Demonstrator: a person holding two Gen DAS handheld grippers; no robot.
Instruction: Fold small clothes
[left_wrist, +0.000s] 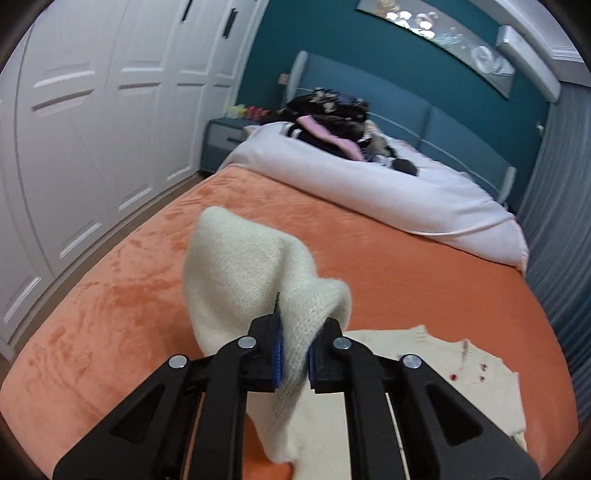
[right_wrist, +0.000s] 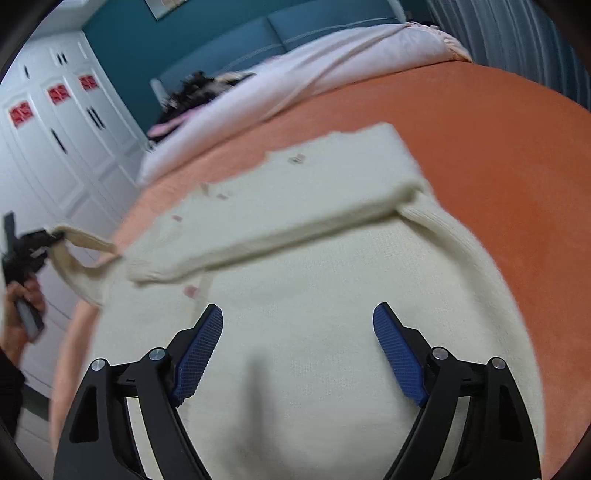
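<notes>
A cream knit sweater lies on the orange bedspread. One sleeve is folded across its chest. My left gripper is shut on the other sleeve and holds it lifted above the bed. It also shows in the right wrist view, at the far left, with the sleeve stretched from the sweater. My right gripper is open and empty, just above the sweater's body. The sweater's body with small red marks shows in the left wrist view.
A white duvet is bunched at the head of the bed with a pile of dark and pink clothes on it. White wardrobe doors run along the left. A blue nightstand stands beside the headboard.
</notes>
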